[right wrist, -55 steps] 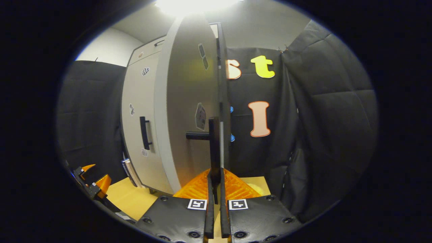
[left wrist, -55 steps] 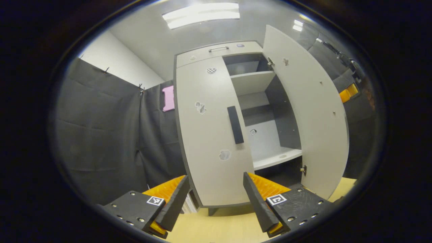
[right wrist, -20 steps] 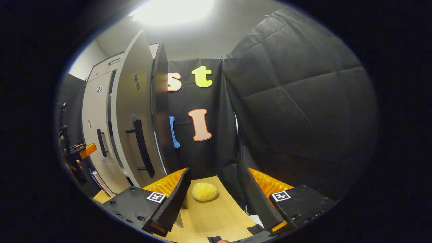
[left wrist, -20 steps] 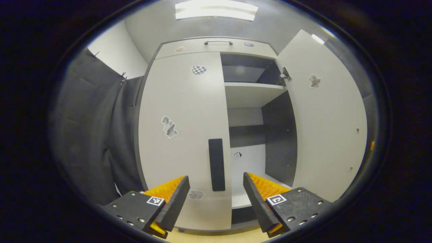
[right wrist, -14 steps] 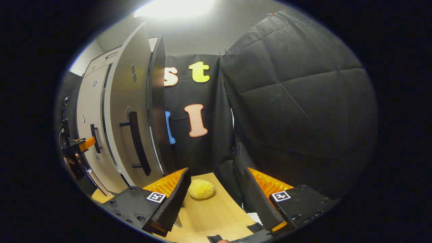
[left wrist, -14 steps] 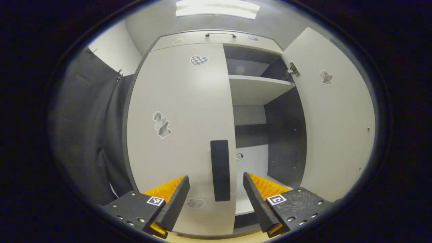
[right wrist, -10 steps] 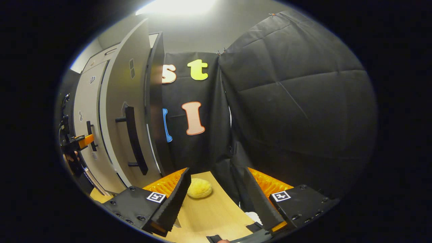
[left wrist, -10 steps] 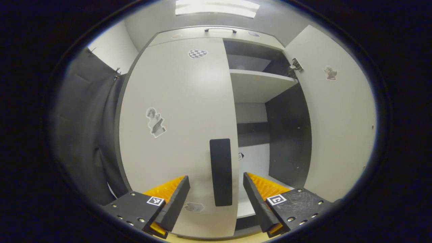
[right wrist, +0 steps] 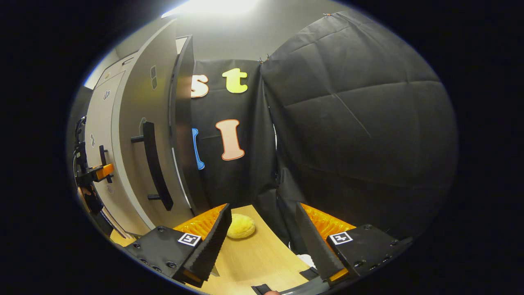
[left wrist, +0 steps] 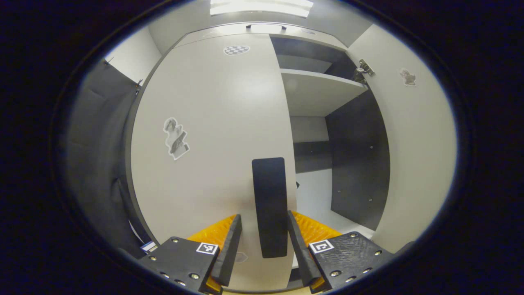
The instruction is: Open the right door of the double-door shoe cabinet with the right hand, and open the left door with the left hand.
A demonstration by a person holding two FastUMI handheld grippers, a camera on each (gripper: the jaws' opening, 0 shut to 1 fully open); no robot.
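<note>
The pale grey shoe cabinet's left door [left wrist: 213, 123] is closed, and its black bar handle [left wrist: 270, 205] stands upright between the fingers of my left gripper [left wrist: 263, 216]. The right finger lies against the handle; a narrow gap shows on the left side, so the gripper is open. The right door [left wrist: 417, 155] is swung wide open, baring the shelves [left wrist: 319, 90]. In the right gripper view the same right door [right wrist: 135, 123] and its handle [right wrist: 154, 168] sit at the left. My right gripper [right wrist: 262, 206] is open, holds nothing and points away at the cloth wall.
A yellow spongy lump [right wrist: 241, 226] lies on the wooden floor [right wrist: 258, 262] just beyond my right gripper's left finger. Black cloth walls [right wrist: 352, 123] close the right side. The left gripper [right wrist: 98, 172] and its hand show small at the far left.
My left gripper has moved up to the left door's handle and its fingers have narrowed around it. My right gripper let go of the right door's handle earlier and has drifted a little rightward.
</note>
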